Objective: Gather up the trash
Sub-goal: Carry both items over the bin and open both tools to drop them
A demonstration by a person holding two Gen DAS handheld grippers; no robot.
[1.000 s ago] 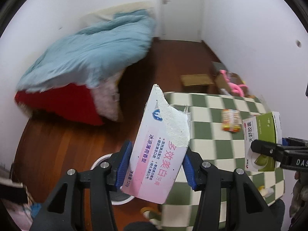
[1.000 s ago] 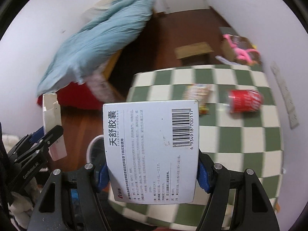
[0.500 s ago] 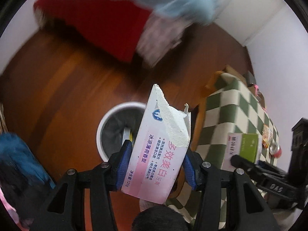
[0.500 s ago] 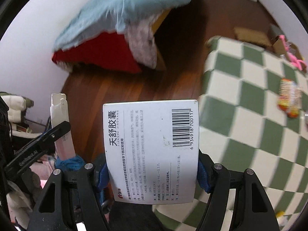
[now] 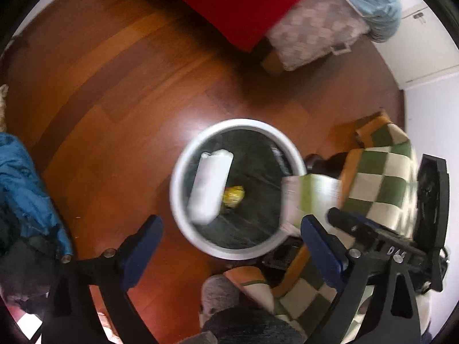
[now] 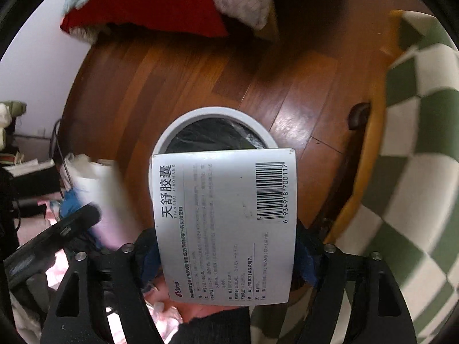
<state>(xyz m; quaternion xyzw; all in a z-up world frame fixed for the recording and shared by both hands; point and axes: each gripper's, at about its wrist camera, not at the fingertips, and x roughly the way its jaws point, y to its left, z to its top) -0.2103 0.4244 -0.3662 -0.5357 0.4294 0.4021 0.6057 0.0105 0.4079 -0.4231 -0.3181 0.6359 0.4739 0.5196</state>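
Straight below the left tongs (image 5: 229,229), spread wide and empty, a white toothpaste box (image 5: 210,183) lay in the bin (image 5: 179,169). Right tongs (image 6: 226,246) gripped the medicine box (image 6: 225,223) just over the rim; best centred before letting go.

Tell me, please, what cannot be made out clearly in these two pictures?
- Left wrist view: the white box over the bin is motion-blurred; falling or landed, I cannot tell.
- Left wrist view: the yellow item in the bin is too small and blurred to identify.
- Right wrist view: the medicine box in the right gripper hides most of the bin's inside.
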